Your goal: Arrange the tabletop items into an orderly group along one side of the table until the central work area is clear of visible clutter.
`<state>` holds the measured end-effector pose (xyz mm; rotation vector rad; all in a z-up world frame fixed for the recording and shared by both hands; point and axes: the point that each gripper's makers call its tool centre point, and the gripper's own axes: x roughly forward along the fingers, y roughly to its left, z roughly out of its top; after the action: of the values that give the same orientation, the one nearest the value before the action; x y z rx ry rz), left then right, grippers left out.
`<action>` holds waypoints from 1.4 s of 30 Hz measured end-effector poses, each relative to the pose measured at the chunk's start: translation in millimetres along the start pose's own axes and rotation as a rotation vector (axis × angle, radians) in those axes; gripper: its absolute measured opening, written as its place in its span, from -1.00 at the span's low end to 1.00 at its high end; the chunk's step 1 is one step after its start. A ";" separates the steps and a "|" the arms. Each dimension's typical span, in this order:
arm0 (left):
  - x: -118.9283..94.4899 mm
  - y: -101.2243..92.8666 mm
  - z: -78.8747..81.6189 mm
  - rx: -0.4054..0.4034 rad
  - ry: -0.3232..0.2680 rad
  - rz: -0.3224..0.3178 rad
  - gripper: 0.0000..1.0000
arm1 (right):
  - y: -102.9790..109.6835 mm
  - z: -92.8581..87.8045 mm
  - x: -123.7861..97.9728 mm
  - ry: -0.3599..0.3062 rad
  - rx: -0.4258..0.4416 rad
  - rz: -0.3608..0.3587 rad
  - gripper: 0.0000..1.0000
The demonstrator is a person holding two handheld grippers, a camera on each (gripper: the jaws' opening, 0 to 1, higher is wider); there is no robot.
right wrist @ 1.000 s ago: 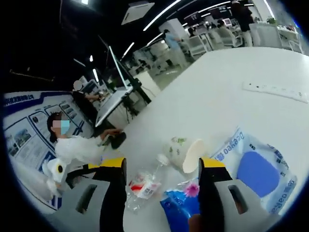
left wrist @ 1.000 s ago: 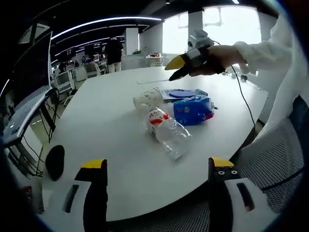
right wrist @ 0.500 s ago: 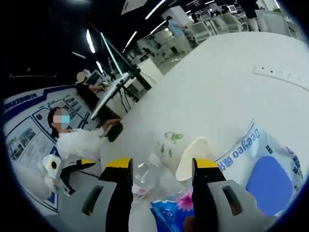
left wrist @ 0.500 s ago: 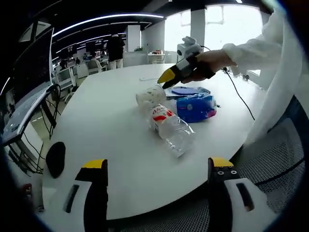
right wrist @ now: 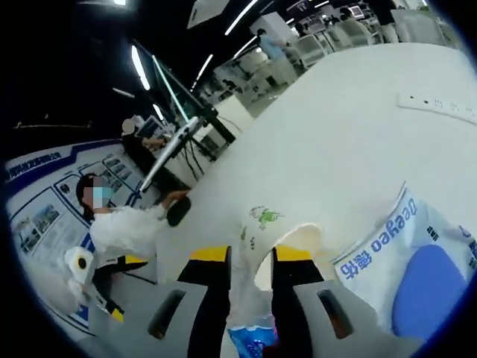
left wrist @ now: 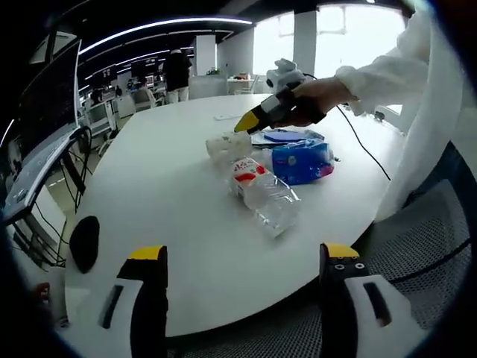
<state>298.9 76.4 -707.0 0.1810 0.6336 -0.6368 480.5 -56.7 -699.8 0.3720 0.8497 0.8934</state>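
Pinched at its rim between the closed-in jaws of the right gripper, the white paper cup with a green print, light and easily crushed, wants a gentle hold, while beyond it lies a clear plastic pouch reading "Deeyeo" on the white table, and the left gripper hangs open short of the clutter.

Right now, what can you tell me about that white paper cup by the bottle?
The paper cup is white with a small green print on its side, and looks thin, with its rim squashed out of round. It lies on the white table beside the clear plastic bottle. The right hand-held gripper has its yellow-tipped jaws closed on the cup's wall near the rim.
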 end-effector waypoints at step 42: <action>-1.9 0.7 -9.2 0.019 0.054 0.004 0.50 | -15.4 61.2 -55.3 0.278 -0.500 -0.201 -1.00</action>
<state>293.6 81.1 -713.2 0.2176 0.6796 -0.6360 517.5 -107.0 -643.8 -0.2740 0.8649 0.9451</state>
